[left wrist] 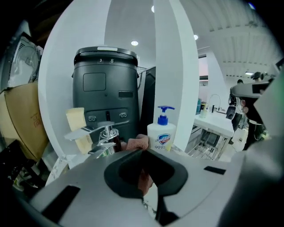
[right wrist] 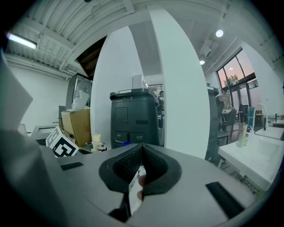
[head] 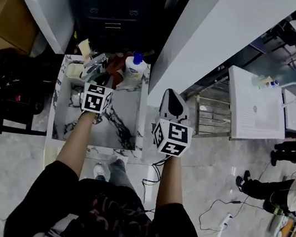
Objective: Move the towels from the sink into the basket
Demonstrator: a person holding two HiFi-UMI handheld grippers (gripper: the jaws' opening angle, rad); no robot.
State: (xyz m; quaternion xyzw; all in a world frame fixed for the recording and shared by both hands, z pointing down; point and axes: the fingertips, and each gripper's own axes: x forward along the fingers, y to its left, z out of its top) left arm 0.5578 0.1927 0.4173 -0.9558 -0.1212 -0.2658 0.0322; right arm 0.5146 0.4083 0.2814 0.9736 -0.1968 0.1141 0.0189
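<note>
Towel (left wrist: 137, 142) situation: it's a pinkish-brown lump bunched at the back rim of the marble sink (head: 124, 111), squeezed between the chrome faucet (left wrist: 101, 135) and a white soap bottle (left wrist: 161, 133) with a blue pump. It's touching the bottle, or as good as. A yellow sponge (left wrist: 77, 126) stands upright on the far side of the faucet, and a big dark bin (left wrist: 106, 88) sits behind all of it.

Left tongs (left wrist: 142, 153) are reaching over the basin right at that back rim. The jaws are pinched nearly together, and a strip of the same pink cloth shows in the slit between the pads, so it looks like they've got a bit of the towel nipped.

Right tongs (right wrist: 142, 148) are off to the side, past the sink's right edge and up in the air, pointing at the bin and a white pillar. Those jaws are pressed together at the tips with nothing gripped. Something pale and pinkish peeks through the slot lower down, but I can't make out what it is.

From the head camera both arms are stretched forward, left one over the sink, right one beside it.
</note>
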